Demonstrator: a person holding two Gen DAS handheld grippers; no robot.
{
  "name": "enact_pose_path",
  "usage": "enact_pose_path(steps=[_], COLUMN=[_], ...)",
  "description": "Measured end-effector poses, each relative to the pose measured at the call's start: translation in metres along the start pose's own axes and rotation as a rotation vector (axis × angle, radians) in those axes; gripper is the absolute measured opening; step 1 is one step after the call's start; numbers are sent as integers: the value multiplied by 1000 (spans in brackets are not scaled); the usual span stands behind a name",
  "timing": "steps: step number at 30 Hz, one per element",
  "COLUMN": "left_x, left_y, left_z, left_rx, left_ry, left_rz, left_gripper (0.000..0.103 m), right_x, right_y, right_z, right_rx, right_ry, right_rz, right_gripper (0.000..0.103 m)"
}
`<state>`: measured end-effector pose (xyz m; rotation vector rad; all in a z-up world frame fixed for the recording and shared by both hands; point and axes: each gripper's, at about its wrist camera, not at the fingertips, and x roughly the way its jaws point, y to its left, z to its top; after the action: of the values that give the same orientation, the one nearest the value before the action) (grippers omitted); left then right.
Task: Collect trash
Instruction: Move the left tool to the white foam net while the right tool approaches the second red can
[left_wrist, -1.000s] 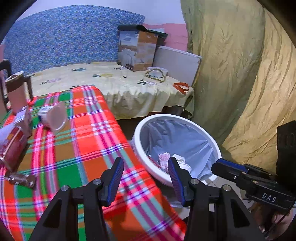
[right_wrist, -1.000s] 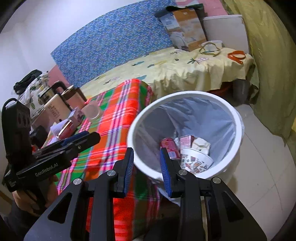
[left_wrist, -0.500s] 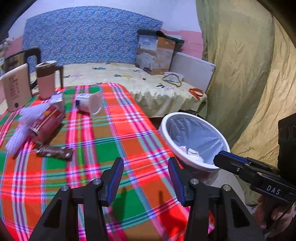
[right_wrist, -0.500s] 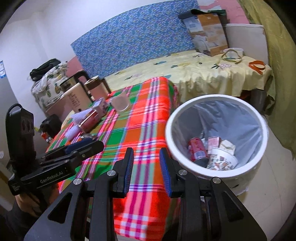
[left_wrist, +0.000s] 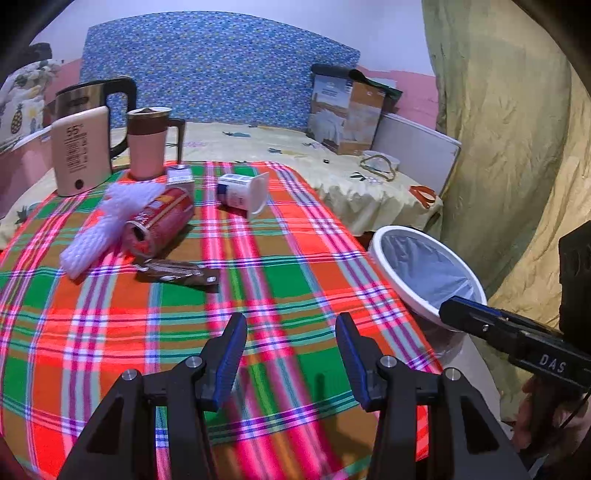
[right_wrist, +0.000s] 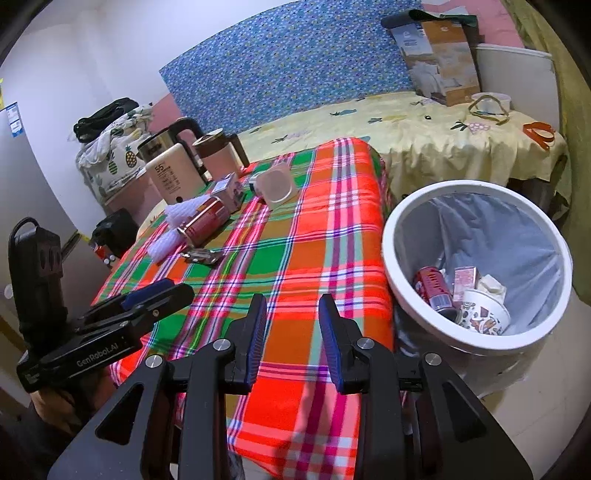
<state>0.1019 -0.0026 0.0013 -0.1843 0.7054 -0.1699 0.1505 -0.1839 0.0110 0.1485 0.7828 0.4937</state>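
- The task looks partly done — the white trash bin (right_wrist: 476, 266), lined with a grey bag, already holds a red can (right_wrist: 432, 286), a small pink carton (right_wrist: 464, 281), a crumpled white scrap and a patterned paper cup (right_wrist: 484, 315).
- Several pieces are left on the plaid tablecloth (left_wrist: 258, 288), all ahead of the left gripper (left_wrist: 291, 354) and to its left: a brown snack wrapper (left_wrist: 177, 275) nearest, then a red soda can (left_wrist: 159, 225) lying on its side with its open mouth toward the camera, touching a white foam net sleeve (left_wrist: 107, 225) on its left.
- Farther ahead lie a tipped white yogurt cup (left_wrist: 243, 194) and a small carton (left_wrist: 180, 179) just beside the can.
- The kettle (left_wrist: 81, 151) and pink mug (left_wrist: 147, 142) at the far edge are likely not trash — a judgement only.
- The left gripper hangs over the near part of the cloth, jaws spread wide and holding nothing.
- The right gripper (right_wrist: 291, 332) hovers over the cloth's near edge, jaws parted more narrowly, also empty; the bin stands on the floor to its right, just beside the table.
- The can looks rigid and easy to pinch across its body; the wrapper lies flat and thin, probably harder to pick up.
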Motion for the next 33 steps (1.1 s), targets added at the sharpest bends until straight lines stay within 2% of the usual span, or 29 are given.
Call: enact_pose_path(steps=[2, 3, 15, 26, 33], left_x=[-2, -3, -15, -23, -14], left_y=[6, 8, 61, 108, 143], left_z=[-1, -2, -2, 13, 28], left_rx=[-4, -6, -72, -108, -113], left_ry=[-1, -2, -18, -54, -60], left_rz=[12, 18, 98, 177, 237], left_gripper=[50, 50, 50, 50, 50], right_x=[2, 4, 18, 40, 59], right_y=[2, 4, 22, 47, 64], right_z=[1, 2, 12, 25, 36], right_rx=[1, 2, -12, -39, -47], right_ry=[8, 13, 41, 63, 78], right_rz=[4, 6, 47, 85, 91], right_gripper=[49, 50, 50, 51, 50])
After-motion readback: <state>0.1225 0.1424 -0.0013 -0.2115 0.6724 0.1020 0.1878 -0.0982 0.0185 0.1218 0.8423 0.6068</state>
